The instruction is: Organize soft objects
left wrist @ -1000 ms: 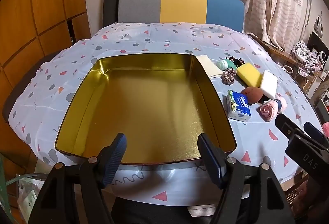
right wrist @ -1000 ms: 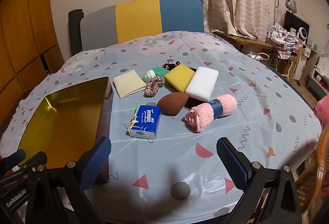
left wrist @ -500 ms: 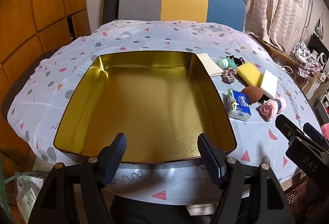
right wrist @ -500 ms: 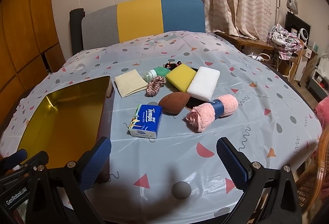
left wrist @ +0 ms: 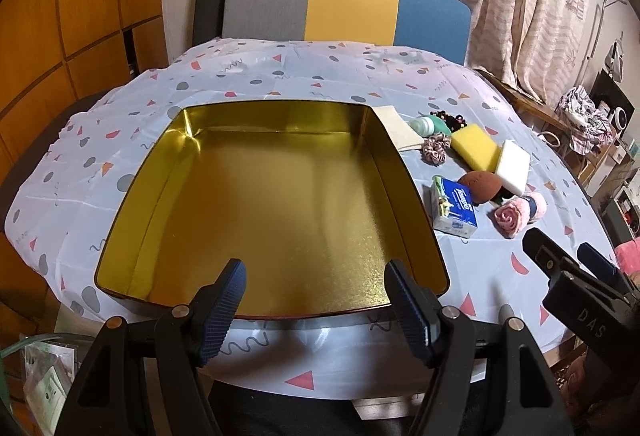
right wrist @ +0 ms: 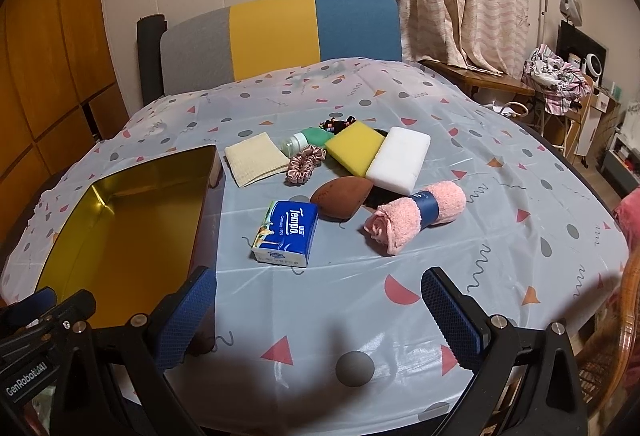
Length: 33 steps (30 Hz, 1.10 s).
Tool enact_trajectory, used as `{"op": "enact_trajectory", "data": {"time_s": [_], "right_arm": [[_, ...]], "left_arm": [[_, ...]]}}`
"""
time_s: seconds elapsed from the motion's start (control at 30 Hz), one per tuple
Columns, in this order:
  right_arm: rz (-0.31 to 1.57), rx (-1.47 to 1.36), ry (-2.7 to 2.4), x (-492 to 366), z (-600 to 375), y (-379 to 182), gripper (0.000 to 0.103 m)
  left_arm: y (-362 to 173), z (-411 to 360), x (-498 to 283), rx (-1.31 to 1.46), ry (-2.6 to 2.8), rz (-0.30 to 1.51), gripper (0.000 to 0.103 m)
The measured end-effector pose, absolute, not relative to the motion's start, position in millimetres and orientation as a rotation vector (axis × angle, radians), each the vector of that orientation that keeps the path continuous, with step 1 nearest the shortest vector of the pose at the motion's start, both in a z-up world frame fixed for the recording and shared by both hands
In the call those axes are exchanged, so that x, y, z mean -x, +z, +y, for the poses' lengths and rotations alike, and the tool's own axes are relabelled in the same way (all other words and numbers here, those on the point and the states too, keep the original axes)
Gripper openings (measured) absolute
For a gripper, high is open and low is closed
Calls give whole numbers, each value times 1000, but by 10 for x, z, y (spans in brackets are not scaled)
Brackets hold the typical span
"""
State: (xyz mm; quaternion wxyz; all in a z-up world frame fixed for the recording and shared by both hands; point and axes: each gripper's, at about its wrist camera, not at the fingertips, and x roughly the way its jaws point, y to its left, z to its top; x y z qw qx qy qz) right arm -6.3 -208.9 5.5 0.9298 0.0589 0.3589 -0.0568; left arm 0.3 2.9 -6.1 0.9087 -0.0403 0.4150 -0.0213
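Both the left hand-held gripper and the right hand-held gripper hover spread and empty at the counter's near edge, the gold tin lying bare on the left, seemingly ready for the tissue pack, towel roll and sponges clustered to its right.

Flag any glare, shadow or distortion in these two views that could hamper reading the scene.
Left wrist view: strong fisheye bending; the gold tin mirrors warm light, with a bright streak in its far left corner, but stays readable. Right wrist view: dark corner vignette, a broad shadow on the tablecloth between the tongs, glossy glare patches near the front edge; the tissue pack print stays sharp.
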Motion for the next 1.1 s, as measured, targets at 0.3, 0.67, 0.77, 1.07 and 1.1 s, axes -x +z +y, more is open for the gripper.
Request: {"op": "enact_trajectory", "data": {"time_s": [0.3, 0.67, 0.77, 1.07, 1.1], "right_arm": [[744, -125, -110, 58, -2099, 31, 103], [748, -123, -107, 61, -2100, 13, 103], [747, -121, -107, 61, -2098, 14, 103], [751, -122, -116, 53, -2147, -16, 103], [752, -123, -117, 51, -2158, -18, 103]], "left_arm": [[-101, 55, -21, 90, -44, 881, 73], [-136, 113, -31, 170, -99, 897, 73], [-123, 86, -16, 151, -98, 884, 73], [-93, 85, 34, 181, -184, 845, 73], [-99, 83, 33, 194, -197, 848, 73]]}}
